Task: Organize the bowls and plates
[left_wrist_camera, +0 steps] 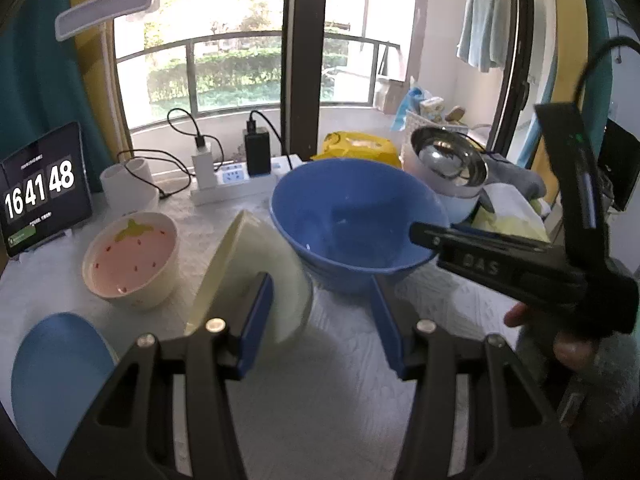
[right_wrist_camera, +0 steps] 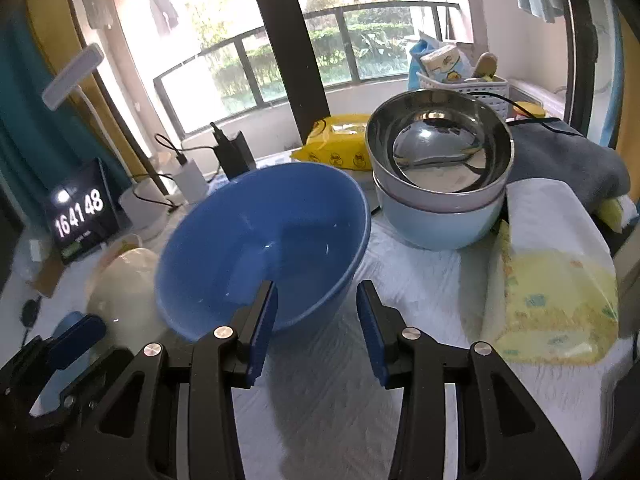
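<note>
Though table-bound, blue bowl [right_wrist_camera: 264, 248] leftward-tilted

Room and background: daylit work table before a balcony window.
A white cloth [left_wrist_camera: 320, 380] covers the table. At the far side, a large window [left_wrist_camera: 224, 20] with a dark centre post [left_wrist_camera: 304, 60] admits daylight; a railing [left_wrist_camera: 240, 44] and green hedge [left_wrist_camera: 216, 72] lie beyond. A teal curtain [left_wrist_camera: 36, 80] hangs far left. A towel [left_wrist_camera: 480, 24] hangs far right.
</note>
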### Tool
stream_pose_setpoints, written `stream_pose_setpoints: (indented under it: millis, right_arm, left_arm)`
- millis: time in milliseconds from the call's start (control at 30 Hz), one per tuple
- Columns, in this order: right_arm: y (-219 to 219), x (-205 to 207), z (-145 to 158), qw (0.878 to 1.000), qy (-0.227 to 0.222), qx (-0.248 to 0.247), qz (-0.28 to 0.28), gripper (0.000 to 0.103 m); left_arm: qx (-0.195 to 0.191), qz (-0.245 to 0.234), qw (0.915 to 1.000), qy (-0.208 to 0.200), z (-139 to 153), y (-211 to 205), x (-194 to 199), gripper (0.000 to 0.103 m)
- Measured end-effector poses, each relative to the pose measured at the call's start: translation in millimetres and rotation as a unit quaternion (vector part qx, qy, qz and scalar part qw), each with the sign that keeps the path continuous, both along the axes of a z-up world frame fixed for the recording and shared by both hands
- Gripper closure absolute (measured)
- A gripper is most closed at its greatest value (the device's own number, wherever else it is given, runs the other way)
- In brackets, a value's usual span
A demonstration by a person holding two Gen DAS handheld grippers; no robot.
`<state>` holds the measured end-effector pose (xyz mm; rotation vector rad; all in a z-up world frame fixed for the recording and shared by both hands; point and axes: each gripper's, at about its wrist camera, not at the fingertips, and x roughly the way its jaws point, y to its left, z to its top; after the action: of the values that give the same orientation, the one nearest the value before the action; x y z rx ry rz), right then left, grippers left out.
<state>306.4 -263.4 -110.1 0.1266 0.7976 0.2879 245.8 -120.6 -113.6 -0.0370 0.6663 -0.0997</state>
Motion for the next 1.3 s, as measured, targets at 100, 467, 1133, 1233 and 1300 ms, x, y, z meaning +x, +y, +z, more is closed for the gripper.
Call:
stream_pose_setpoints:
  millis: [100,467,1133,1233,1300]
  right_arm:
    - [0,8,-7,1.0,0.009,-0.005,-0.001,0.06]
    - [-21,11,-28,0.999,0.028,-0.008,-0.025,0.09]
    - [-72,-50,-22,0.999,0.022,0.002,-0.049,0.092]
    - [-75,-53,-19,0.998,0.02,0.005,-0.052,0.092]
    - [-75,-56,-16,0.998,0.017,0.005,-0.052,0.092]
  left_arm:
    - [0.001,-0.003,1.0,0.001,-3,-4,4,0.052]
    - [0.005,-0.001,0.9999,0.016,-11,-19,15,0.052]
    - [0.044,-0.017,0.9986,0.024,-33,-57,15,0.077]
    - [0.046,-0.019,0.9985,0.021,-30,-58,10,0.078]
    - [0.046,-0.019,0.9986,0.019,-29,-57,7,0.078]
